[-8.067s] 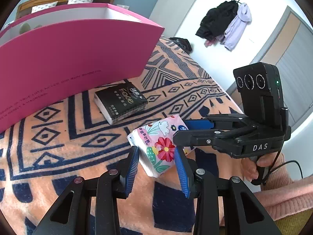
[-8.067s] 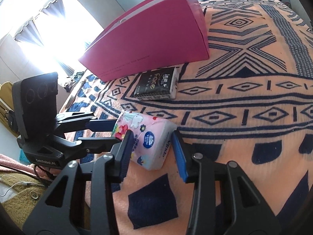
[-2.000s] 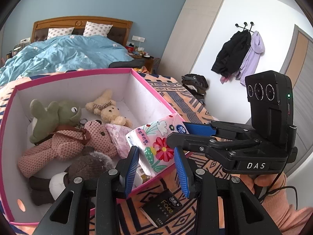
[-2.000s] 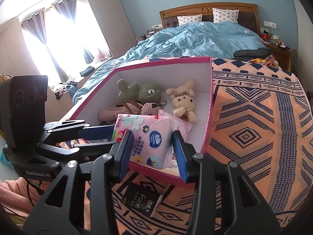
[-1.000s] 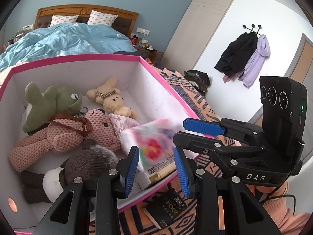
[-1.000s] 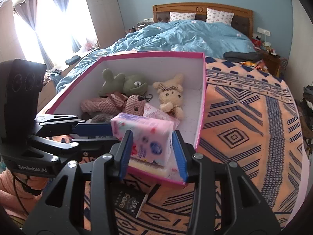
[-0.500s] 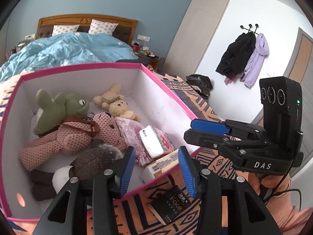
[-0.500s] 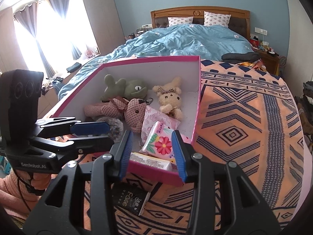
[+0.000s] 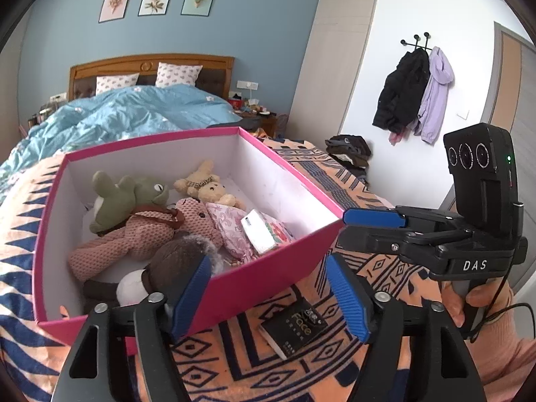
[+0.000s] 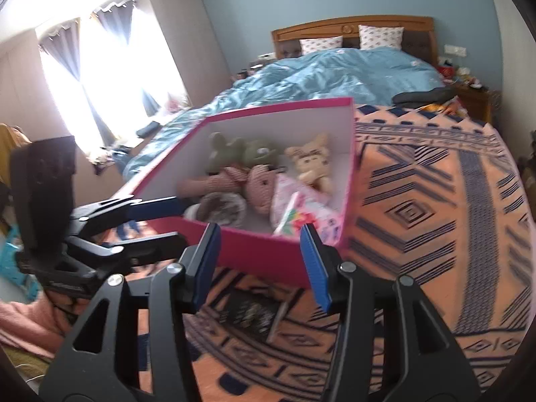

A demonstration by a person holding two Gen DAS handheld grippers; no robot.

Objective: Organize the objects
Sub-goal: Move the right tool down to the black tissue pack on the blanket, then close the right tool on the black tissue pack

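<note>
Floral pink tissue pack (image 9: pixel 268 234): lies inside open pink cardboard box (image 9: pixel 268 278) beside plush toys (image 9: pixel 140 224). Left gripper (image 9: pixel 268 294) and right gripper (image 10: pixel 259 261): jaws opening, nothing between. Step: release done; next likely black tissue pack (image 9: pixel 294 326) on patterned orange blanket (image 10: pixel 435 217), needing a lower reach. Left view reads its label; right view blurs it.

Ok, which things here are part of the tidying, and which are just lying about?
Job:
- pink box
- floral tissue pack, in the box
- black tissue pack, on the blanket beside the box

Lying about:
- coats on the wall hooks
- blue duvet
- clothes pile
</note>
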